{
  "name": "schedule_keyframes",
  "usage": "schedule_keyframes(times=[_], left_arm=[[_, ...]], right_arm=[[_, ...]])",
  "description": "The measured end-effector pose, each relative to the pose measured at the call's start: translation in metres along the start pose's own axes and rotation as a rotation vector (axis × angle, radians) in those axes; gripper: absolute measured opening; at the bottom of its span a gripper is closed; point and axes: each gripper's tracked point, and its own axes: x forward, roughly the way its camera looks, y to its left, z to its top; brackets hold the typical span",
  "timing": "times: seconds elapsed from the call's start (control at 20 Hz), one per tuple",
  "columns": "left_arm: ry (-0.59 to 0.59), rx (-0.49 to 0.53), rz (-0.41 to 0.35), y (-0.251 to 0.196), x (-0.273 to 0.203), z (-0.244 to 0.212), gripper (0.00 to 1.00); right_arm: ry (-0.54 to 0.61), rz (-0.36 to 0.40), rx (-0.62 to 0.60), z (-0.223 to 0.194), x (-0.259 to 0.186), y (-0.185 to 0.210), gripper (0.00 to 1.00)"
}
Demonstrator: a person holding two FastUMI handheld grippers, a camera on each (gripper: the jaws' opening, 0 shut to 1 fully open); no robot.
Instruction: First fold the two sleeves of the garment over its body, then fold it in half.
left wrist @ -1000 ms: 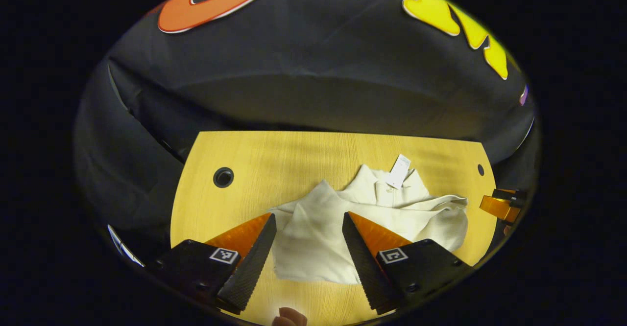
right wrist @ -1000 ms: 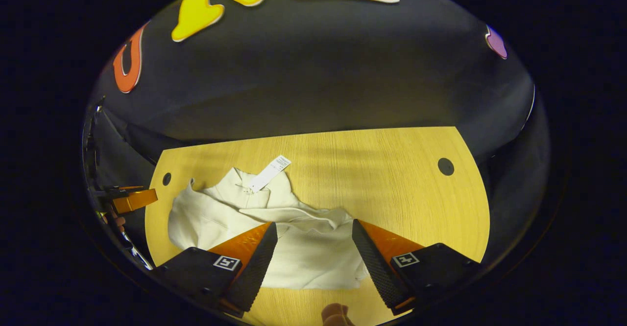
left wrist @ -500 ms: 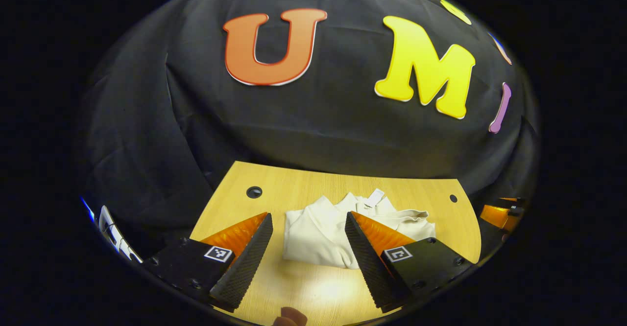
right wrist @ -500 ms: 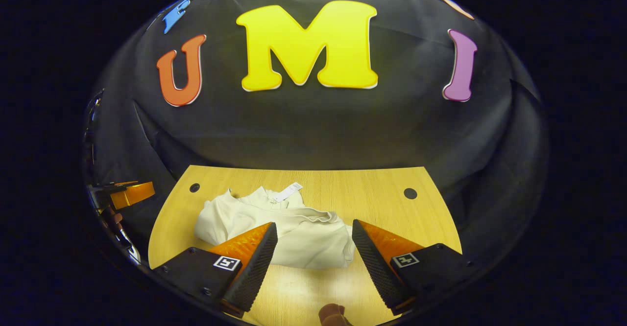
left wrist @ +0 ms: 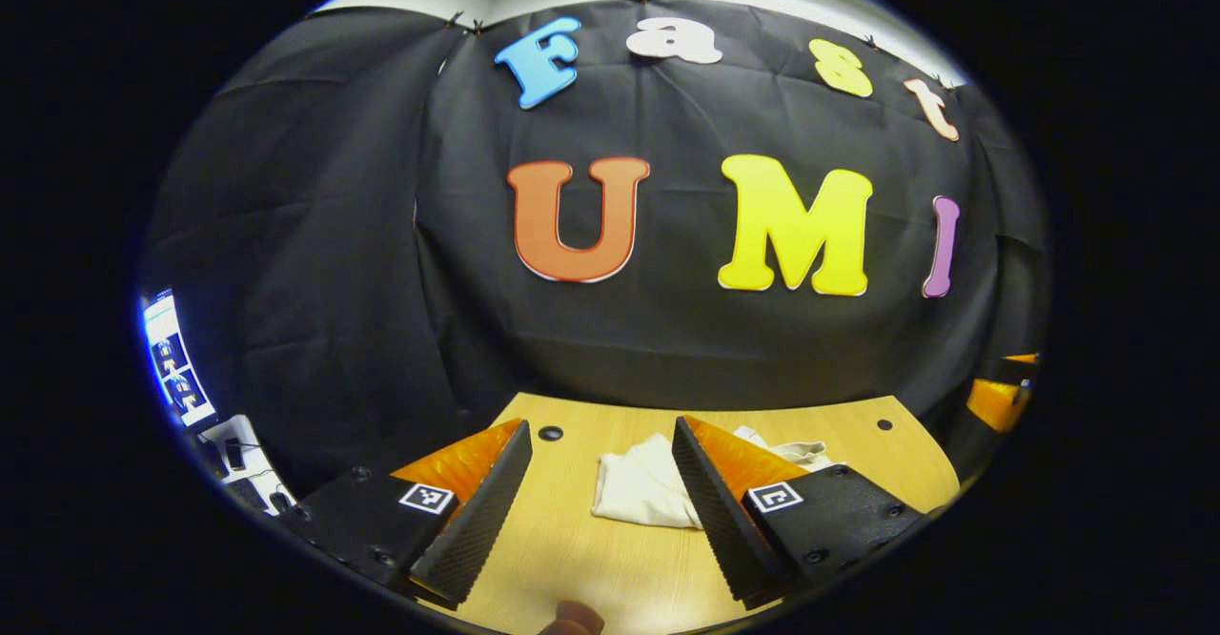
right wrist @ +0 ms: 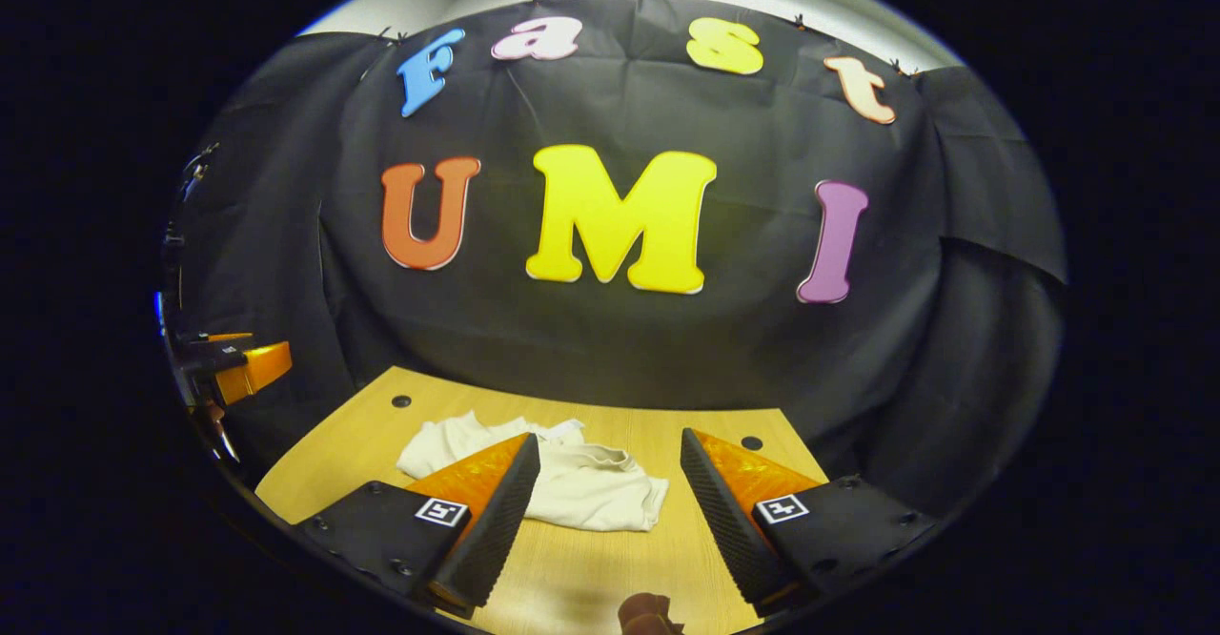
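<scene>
A cream garment (left wrist: 634,487) lies folded in a rumpled heap on the wooden table (left wrist: 572,559), with a white tag near its collar. My left gripper (left wrist: 600,422) is held open above the table's near side, well back from the cloth, with nothing between its fingers. In the right gripper view the garment (right wrist: 591,492) lies ahead and slightly to the left. My right gripper (right wrist: 609,435) is also open and holds nothing. Each gripper appears at the edge of the other's view: the right gripper (left wrist: 1001,397) and the left gripper (right wrist: 238,368).
The table (right wrist: 353,444) has a small round hole near each far corner (left wrist: 550,433) (right wrist: 751,442). The black cloth wall rises right behind its far edge. A lit screen (left wrist: 172,358) stands at the far left. A fingertip (right wrist: 648,611) pokes in below the fingers.
Both grippers have pulled back from the garment and tilted upward, so the cloth looks smaller and lower. The garment has stayed in place on the table.
</scene>
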Motion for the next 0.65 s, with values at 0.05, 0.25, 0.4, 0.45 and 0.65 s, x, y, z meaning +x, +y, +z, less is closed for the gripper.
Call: schedule_keyframes(times=[0.05, 0.25, 0.4, 0.45, 0.65], left_arm=[[-0.044, -0.009, -0.012, -0.006, -0.011, 0.01, 0.96], [-0.102, 0.0, -0.062, -0.025, -0.039, 0.026, 1.0], [-0.126, -0.005, -0.098, -0.038, -0.056, 0.037, 1.0], [-0.126, 0.007, -0.104, -0.04, -0.057, 0.036, 0.95], [-0.13, 0.009, -0.128, -0.047, -0.065, 0.038, 0.95]], right_arm=[[-0.053, -0.006, 0.01, 0.01, -0.01, -0.002, 0.93], [-0.176, -0.057, 0.032, 0.036, -0.047, -0.014, 0.93], [-0.212, -0.079, 0.048, 0.039, -0.062, -0.016, 0.93], [-0.212, -0.073, 0.054, 0.04, -0.066, -0.013, 0.93], [-0.206, -0.083, 0.061, 0.038, -0.074, -0.015, 0.93]])
